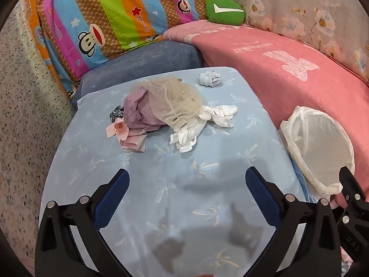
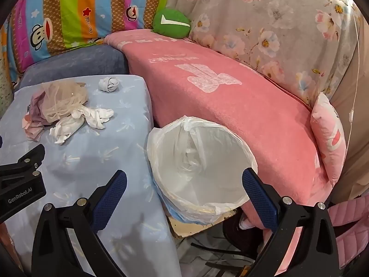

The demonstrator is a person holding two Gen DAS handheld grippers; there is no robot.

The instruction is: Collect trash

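A pile of trash lies on the light blue table (image 1: 161, 196): beige netting (image 1: 174, 98) over purple cloth (image 1: 138, 113), crumpled white tissue (image 1: 203, 122), pink scraps (image 1: 125, 133), and a small grey-white wad (image 1: 211, 78) further back. The pile also shows in the right wrist view (image 2: 62, 106). A bin lined with a white bag (image 2: 200, 161) stands right of the table, also in the left wrist view (image 1: 320, 152). My left gripper (image 1: 186, 182) is open and empty, above the table short of the pile. My right gripper (image 2: 184, 182) is open and empty over the bin's near rim.
A pink blanket (image 2: 242, 106) covers the sofa behind the bin. A green cushion (image 2: 171, 23), a striped cartoon quilt (image 1: 103, 18) and a floral cover (image 2: 276, 34) lie behind. A blue-grey cushion (image 1: 150, 57) borders the table's far edge. Speckled floor (image 1: 20, 115) lies left.
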